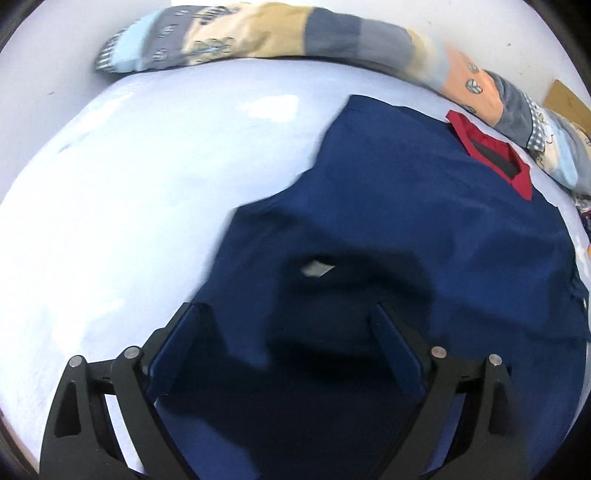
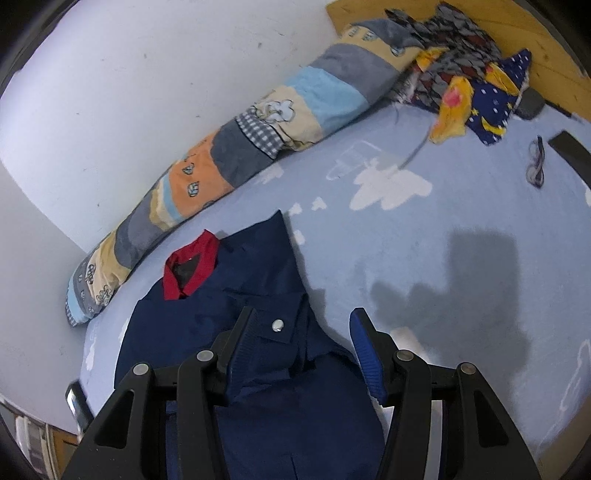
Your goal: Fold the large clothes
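Note:
A navy jacket (image 1: 424,221) with a red collar (image 1: 491,155) lies on a light blue bed sheet (image 1: 129,203). My left gripper (image 1: 288,310) is open above the jacket's near part, holding nothing. A small white tag (image 1: 317,268) shows on the fabric ahead of it. In the right wrist view the jacket (image 2: 221,295) lies with its red collar (image 2: 192,269) to the far left. My right gripper (image 2: 303,317) is open over a folded sleeve with a silver snap button (image 2: 277,325), and no cloth is pinched between its fingers.
A long patchwork pillow (image 2: 236,147) lies along the white wall (image 2: 129,74). A heap of colourful clothes (image 2: 465,74) sits at the far right by a wooden headboard (image 2: 535,29). Glasses (image 2: 536,162) and a dark flat object (image 2: 572,151) lie on the sheet.

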